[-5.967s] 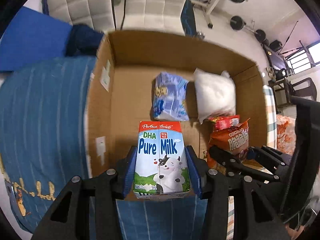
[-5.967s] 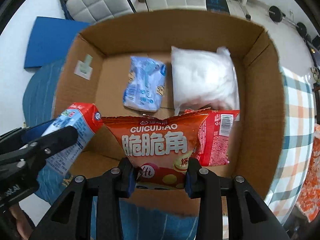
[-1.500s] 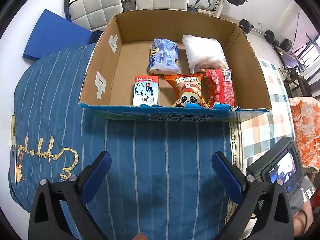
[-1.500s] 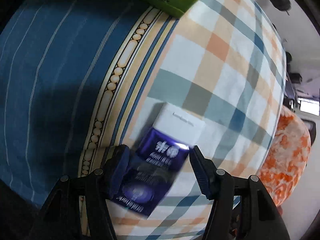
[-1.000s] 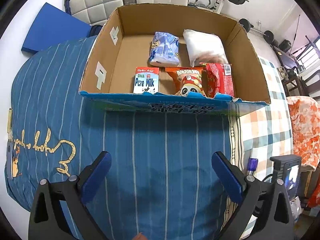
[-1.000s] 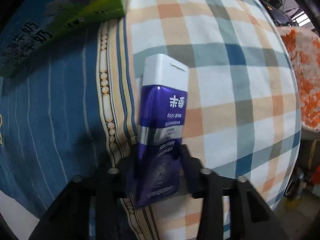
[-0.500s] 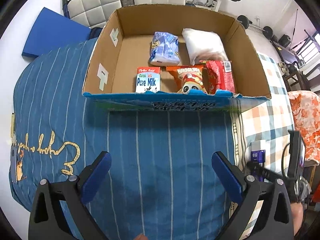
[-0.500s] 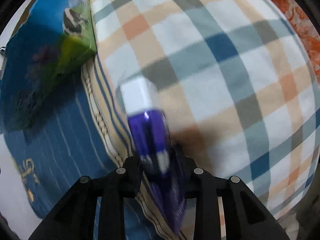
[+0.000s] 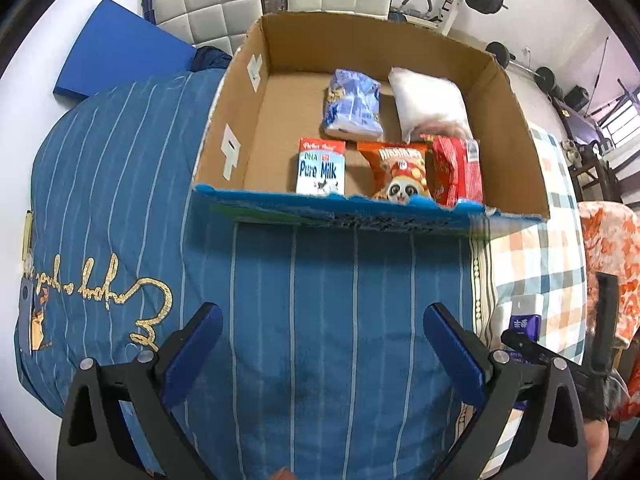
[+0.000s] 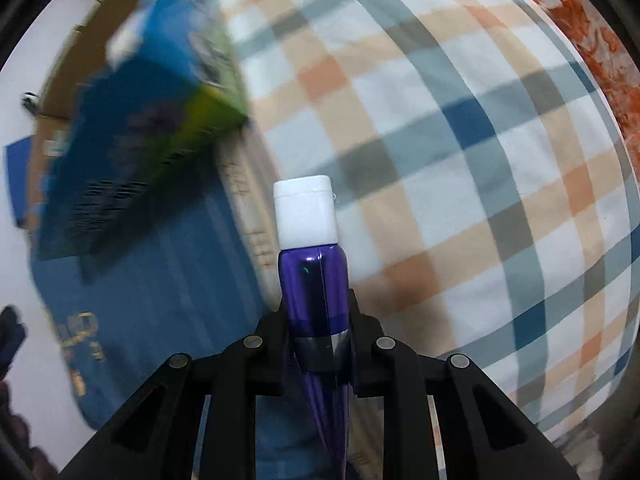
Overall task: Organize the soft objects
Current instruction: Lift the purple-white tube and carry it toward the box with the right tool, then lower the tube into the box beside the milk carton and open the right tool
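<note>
Counting five packs in the one cardboard box [image 9: 240,120]: milk carton [image 9: 320,168], panda snack bag [image 9: 400,174], red packet [image 9: 458,168], blue pouch [image 9: 352,104], white pillow pack [image 9: 430,102]. Right gripper [image 10: 318,316] pinches the purple tube [image 10: 314,280] above the checked cloth [image 10: 460,120]; left gripper [image 9: 320,340] gapes wide, holding nothing.

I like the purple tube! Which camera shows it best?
The right wrist view: the purple squeeze tube with the white cap fills the middle, pinched between the fingers. The left wrist view shows it small, near the edge.

Left claw [image 9: 319,344]: black frame, blue pads, silver screws. Right claw [image 10: 318,328]: black frame, silver screws.
</note>
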### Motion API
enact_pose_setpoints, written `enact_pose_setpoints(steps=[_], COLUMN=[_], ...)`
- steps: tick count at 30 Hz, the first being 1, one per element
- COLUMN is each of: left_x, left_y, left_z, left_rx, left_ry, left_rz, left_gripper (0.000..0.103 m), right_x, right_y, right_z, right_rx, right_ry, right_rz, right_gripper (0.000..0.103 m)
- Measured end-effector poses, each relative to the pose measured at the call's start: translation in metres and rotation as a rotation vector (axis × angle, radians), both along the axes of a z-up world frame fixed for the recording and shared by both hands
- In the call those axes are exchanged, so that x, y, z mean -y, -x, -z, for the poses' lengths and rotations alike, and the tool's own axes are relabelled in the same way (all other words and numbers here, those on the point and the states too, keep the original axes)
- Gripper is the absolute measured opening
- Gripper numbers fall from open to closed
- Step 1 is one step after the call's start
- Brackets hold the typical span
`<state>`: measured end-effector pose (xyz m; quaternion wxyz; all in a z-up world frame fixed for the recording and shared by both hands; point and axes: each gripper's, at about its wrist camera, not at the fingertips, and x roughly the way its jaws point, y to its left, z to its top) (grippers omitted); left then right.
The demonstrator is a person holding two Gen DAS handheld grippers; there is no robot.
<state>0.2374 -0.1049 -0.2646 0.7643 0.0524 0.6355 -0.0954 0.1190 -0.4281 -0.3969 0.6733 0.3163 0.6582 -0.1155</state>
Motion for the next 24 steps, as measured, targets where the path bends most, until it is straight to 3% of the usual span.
enact_pose_setpoints(steps=[7, 11, 14, 20, 24], left_x=[-0.003, 0.001, 0.007, 0.017, 0.016], left_y=[-0.024, -0.048, -0.075, -0.134, -0.176], left_z=[-0.023, -0.037, -0.04, -0.026, -0.006], left_rx=[0.016, 0.013, 0.008, -0.034, -0.059], left_ry=[-0.008, -0.012, -0.032, -0.06, -0.119], left_rz=[0.004, 0.02, 0.041, 0.057, 0.058], left_gripper=[0.103, 0.103, 0.103, 0.103, 0.103], right_x=[-0.021, -0.044, -0.076, -0.098, -0.109], right_y=[-0.025, -0.076, -0.144, -0.232, -0.283], right_z=[-0.092, -0.12, -0.134, -0.108, -0.071], right_rx=[0.209, 0.306, 0.34, 0.326, 0.288], right_ry=[-0.075, -0.123, -0.135, -0.152, -0.244], right_rz=[-0.07, -0.118, -0.158, -0.191, -0.184], right_gripper=[0.022, 0.022, 0.022, 0.022, 0.022])
